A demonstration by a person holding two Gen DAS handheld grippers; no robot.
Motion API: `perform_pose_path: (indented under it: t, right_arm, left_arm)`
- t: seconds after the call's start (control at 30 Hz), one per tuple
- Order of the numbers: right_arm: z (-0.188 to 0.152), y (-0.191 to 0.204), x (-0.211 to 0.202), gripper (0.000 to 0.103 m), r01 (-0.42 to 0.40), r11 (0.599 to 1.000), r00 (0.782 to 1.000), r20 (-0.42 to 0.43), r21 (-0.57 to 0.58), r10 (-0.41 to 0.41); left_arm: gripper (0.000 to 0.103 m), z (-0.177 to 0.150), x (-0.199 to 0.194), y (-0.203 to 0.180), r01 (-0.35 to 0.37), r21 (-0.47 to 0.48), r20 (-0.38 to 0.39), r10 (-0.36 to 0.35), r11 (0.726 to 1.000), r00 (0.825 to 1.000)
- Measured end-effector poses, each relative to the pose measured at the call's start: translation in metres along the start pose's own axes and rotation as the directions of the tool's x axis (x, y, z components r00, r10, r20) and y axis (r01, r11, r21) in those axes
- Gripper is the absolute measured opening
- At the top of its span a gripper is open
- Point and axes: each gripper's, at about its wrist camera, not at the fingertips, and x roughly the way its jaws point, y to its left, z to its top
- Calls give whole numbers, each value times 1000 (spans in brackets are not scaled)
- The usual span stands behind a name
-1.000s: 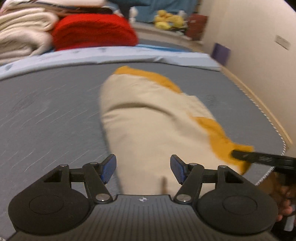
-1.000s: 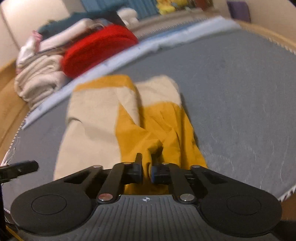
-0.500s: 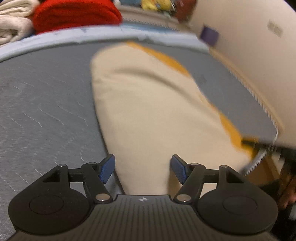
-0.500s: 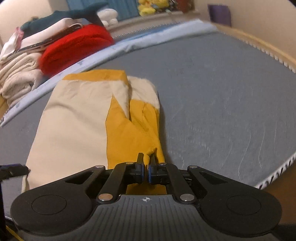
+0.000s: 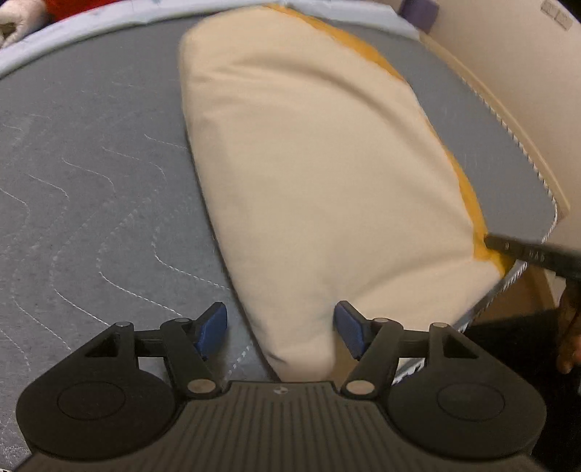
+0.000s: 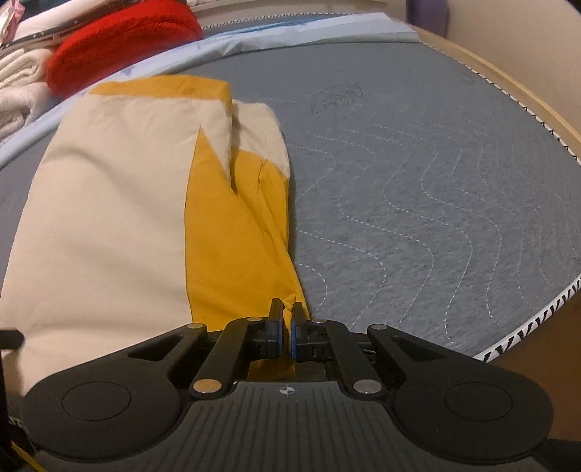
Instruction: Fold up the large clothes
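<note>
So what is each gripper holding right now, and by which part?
The right gripper pinches the garment by its near mustard-yellow edge. The left gripper is open, straddling the near cream end, gripping nothing.

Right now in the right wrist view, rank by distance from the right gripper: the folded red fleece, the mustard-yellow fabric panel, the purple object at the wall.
1. Mustard-yellow fabric panel: pinched in the right gripper, straight ahead.
2. Folded red fleece: far left, past the grey quilted mattress.
3. Purple object: top right, by the wall, beyond the mattress end.

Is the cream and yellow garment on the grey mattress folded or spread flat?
Folded. The garment lies as a narrow strip with cream and yellow layers overlapping; the right gripper pinches its near yellow edge.
</note>
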Motion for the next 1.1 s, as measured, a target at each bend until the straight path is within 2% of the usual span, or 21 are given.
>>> perform_pose_path:
  t: [0.1,0.2,0.23,0.33,0.47,0.5,0.57,0.63,0.7,0.73,0.8,0.9,1.0,1.03,1.1]
  right_arm:
    - [-3,5,-9,2,37,999,999,29,-28,-37]
    - [-3,11,-18,2,118,989,990,91,-86,-110]
    - [-4,12,-18,2,128,987,988,94,-98,-119]
    - [-6,12,-12,2,108,989,993,55,-103,-102]
    - [3,6,-29,8,81,996,992,99,-39,-76]
    - [8,2,-40,11,74,997,987,146,-15,-71]
    - [20,-4,-63,24,42,999,965,258,4,-42]
    - [36,-6,-80,29,-21,1000,934,355,-11,23]
    - [50,-4,-84,36,-67,996,911,404,-52,82]
    - [58,-2,-83,43,-91,993,902,416,-76,114]
    - [73,1,-71,49,-149,982,893,411,-113,183]
    - [89,8,-43,50,-193,974,904,364,-122,225]
    - [106,9,1,52,-271,963,932,245,-12,265]
    - [113,7,18,52,-304,951,937,192,46,291]
    - [124,10,42,52,-336,934,936,148,121,318]
  left_arm:
    - [71,6,-20,-5,12,25,78,-14,1000,997]
    - [66,15,-35,2,43,-28,162,-38,999,986]
    - [59,18,-30,4,25,-39,152,-19,999,988]
    - [59,20,-9,6,-25,-39,75,27,999,997]
    - [62,30,-12,6,-22,-50,72,26,998,997]
    - [62,32,-15,8,-11,-65,84,16,998,996]
    - [62,32,-20,5,-9,-72,127,18,997,992]
    - [62,37,-23,6,-13,-76,161,25,997,987]
    - [62,40,-27,9,-5,-97,179,23,995,984]
    - [62,42,-27,9,-1,-105,181,20,994,983]
    - [62,43,-27,7,-3,-109,184,24,994,983]
    - [62,46,-27,-1,-4,-100,191,23,995,981]
    - [62,51,-21,-8,-31,-69,201,44,997,979]
    - [62,53,-19,-12,-46,-52,206,55,998,977]
    - [62,57,-11,-17,-68,-27,216,72,997,974]
